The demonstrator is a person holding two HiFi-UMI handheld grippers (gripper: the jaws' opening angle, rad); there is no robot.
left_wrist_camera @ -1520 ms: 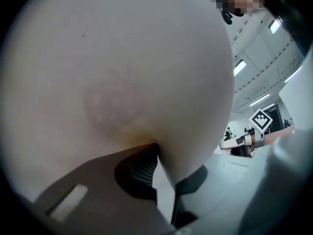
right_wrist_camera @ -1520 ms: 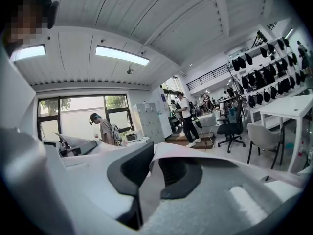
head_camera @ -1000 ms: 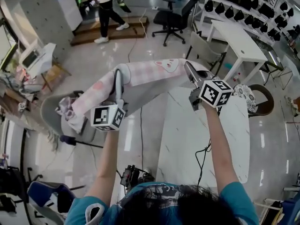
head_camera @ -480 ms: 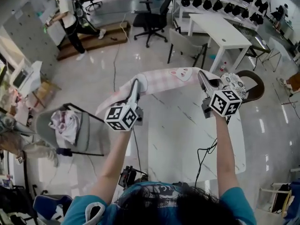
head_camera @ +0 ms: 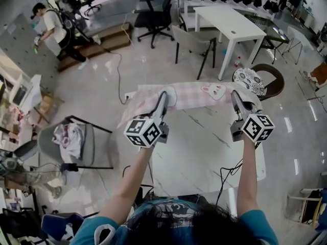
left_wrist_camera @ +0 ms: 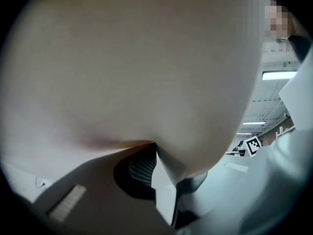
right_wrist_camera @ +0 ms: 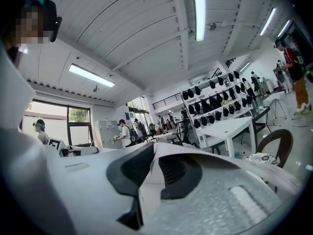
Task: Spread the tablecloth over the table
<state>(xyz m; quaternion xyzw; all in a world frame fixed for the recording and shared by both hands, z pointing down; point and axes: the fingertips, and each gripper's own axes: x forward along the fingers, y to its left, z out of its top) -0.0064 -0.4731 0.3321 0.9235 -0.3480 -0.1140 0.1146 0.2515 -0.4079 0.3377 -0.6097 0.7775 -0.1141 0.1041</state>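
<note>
Tablecloth [head_camera: 191, 94] stretched across centre frame above the table [head_camera: 204, 149], left gripper [head_camera: 163, 95] and right gripper [head_camera: 235, 95] each with jaws closed tight on its edge

We see the pink checked tablecloth [head_camera: 191, 94] above the far end of the white marble table [head_camera: 204, 154], with a grey fabric chair [head_camera: 88, 146] to its left.

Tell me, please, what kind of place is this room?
Probably an open lab or workshop, not a home: a wall rack of dark helmet-like items, a white table and office chair on a polished floor, and another person wearing equipment.
</note>
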